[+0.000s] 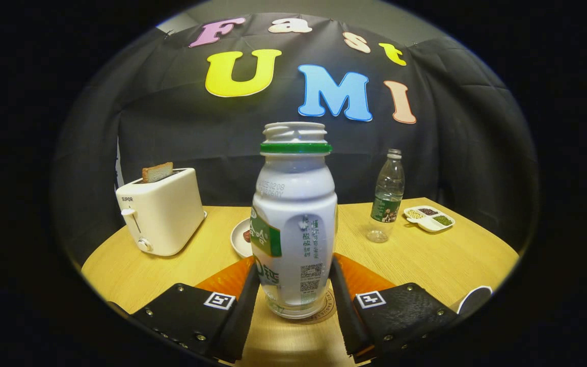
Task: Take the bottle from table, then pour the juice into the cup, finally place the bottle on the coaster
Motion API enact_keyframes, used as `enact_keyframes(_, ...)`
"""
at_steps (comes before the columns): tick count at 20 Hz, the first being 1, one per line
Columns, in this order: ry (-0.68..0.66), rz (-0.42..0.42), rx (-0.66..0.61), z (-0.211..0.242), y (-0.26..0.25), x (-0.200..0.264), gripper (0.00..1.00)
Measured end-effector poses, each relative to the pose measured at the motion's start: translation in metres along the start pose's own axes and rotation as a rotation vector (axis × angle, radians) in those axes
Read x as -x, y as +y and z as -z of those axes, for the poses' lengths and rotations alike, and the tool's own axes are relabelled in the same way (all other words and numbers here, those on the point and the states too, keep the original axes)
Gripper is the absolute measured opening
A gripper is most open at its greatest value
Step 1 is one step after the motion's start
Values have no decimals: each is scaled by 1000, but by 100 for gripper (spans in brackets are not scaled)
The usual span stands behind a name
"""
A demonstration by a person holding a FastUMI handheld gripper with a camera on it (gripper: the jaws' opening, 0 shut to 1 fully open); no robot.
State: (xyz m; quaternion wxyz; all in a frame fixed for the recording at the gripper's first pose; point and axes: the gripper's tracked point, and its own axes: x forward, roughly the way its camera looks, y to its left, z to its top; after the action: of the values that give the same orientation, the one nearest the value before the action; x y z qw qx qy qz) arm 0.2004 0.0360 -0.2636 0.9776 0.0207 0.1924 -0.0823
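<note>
An uncapped white bottle (294, 219) stands upright between the fingers of the gripper (294, 300), its long axis vertical and its base resting on a round coaster (324, 313) on the wooden table (426, 260). The fingers flank the bottle's lower body very closely; whether both press on it cannot be told. A cup's rim (474, 300) shows just right of the fingers. With the bottle seated, letting go and drawing straight back looks like what remains.

toaster (163, 214) with toast (157, 172), clear bottle (388, 196), snack tray (429, 218)
</note>
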Motion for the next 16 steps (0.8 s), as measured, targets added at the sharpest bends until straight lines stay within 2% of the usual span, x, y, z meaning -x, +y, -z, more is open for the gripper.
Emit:
enact_keyframes(12, -22, -41, 52, 12, 6, -20, 73)
enact_keyframes(16, 0, -30, 47, 22, 1, -23, 74)
